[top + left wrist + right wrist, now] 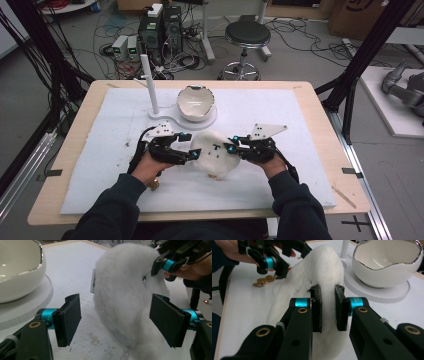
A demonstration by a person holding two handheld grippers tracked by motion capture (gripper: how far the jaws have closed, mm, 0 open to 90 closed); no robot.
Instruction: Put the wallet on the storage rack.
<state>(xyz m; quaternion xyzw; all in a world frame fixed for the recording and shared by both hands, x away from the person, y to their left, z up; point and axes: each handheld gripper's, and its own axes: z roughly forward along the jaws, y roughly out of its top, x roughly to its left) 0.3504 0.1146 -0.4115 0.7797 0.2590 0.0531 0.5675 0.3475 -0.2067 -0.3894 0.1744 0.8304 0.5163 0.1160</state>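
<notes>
1. Cables, a stool and computer boxes crowd the floor behind the wooden surface [310,100], which carries a white foam mat [100,150]. From the high view, a white fluffy plush thing [212,155] sits mid-mat, between the left claw [192,155] and the right claw [231,148]. Behind it a glossy white bowl [196,103] with a wavy silver rim rests on a white stand with an upright post [150,85].

2. Left gripper view: the left claw [115,320] gapes wide, its jaws standing either side of the plush [125,290]; one pad looks close to the fur, the other stands apart, so it grips nothing. The fur looks soft, light and squashy; I judge it would sag if taken by one edge, so a pinch on a thick fold is the safest hold. It won't break, unlike the bowl [17,270] nearby.

3. Right gripper view: the right claw [328,308] is nearly closed, its jaws pinching a raised ridge of the plush [322,270]. A small golden trinket [264,281] lies on the mat beyond.
</notes>
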